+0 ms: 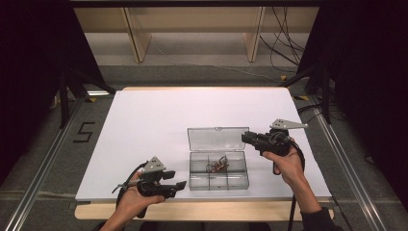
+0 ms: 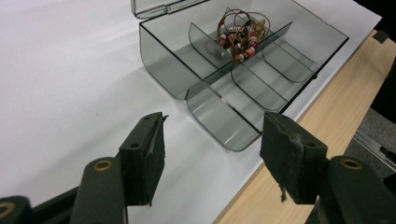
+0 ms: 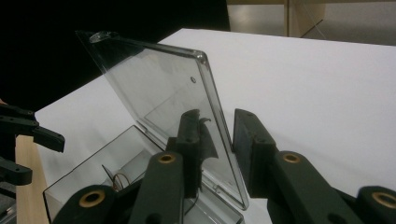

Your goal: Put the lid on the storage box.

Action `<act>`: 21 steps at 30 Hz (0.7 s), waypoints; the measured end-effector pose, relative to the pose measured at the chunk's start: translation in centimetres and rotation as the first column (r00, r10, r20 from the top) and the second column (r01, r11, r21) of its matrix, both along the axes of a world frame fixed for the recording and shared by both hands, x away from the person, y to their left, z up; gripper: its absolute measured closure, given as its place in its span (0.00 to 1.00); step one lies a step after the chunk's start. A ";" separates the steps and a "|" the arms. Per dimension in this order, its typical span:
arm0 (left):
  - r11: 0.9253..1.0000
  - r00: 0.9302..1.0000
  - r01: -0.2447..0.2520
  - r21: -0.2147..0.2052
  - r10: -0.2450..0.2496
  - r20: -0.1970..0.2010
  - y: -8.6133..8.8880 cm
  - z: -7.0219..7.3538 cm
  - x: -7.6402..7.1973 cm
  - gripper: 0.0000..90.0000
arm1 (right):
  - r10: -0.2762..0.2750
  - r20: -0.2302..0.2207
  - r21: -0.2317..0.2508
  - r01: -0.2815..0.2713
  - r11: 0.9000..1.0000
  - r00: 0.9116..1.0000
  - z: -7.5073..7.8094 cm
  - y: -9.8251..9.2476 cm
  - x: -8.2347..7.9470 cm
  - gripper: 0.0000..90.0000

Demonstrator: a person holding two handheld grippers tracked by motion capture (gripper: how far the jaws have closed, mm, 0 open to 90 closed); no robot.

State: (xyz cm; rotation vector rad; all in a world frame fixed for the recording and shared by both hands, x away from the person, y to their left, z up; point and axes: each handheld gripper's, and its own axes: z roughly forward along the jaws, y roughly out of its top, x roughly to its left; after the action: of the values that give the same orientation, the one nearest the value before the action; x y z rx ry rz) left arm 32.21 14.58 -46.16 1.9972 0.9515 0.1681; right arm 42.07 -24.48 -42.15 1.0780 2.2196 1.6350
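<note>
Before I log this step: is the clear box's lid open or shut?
Open: the lid stands up behind the compartment box, its edge between the right gripper jaws.

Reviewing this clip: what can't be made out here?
- Bundle of beaded wire rings in the smoky clear plastic divided box: count unreadable in the left gripper view, tangled; too small in the high view.
- Right gripper at the clear hinged lid: pad contact unclear, jaws hide the edge.

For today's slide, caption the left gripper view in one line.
Open left gripper faces a clear divided box holding beaded bracelets.
</note>
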 end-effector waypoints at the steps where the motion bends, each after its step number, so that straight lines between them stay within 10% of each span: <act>1: 1.000 1.000 -0.018 -0.013 0.018 -0.005 0.0 0.0 -0.2 0.44 | 0.000 0.008 -0.006 0.000 1.000 1.000 0.0 -0.1 0.0 0.81; 16: 1.000 1.000 0.004 0.002 -0.004 -0.003 1.1 -0.8 -1.5 0.43 | 0.009 0.038 -0.012 -0.008 1.000 0.999 0.4 0.1 -0.7 0.79; 21: 1.000 1.000 0.012 0.012 -0.011 -0.013 1.2 -1.0 -1.9 0.41 | 0.007 -0.015 0.013 -0.007 1.000 1.000 0.7 0.2 -1.3 0.78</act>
State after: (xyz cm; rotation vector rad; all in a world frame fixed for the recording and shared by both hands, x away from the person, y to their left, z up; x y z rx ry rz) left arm 30.29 15.82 -47.14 2.0169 0.9489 0.1555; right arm 40.82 -24.31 -41.47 1.0904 2.2278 1.6513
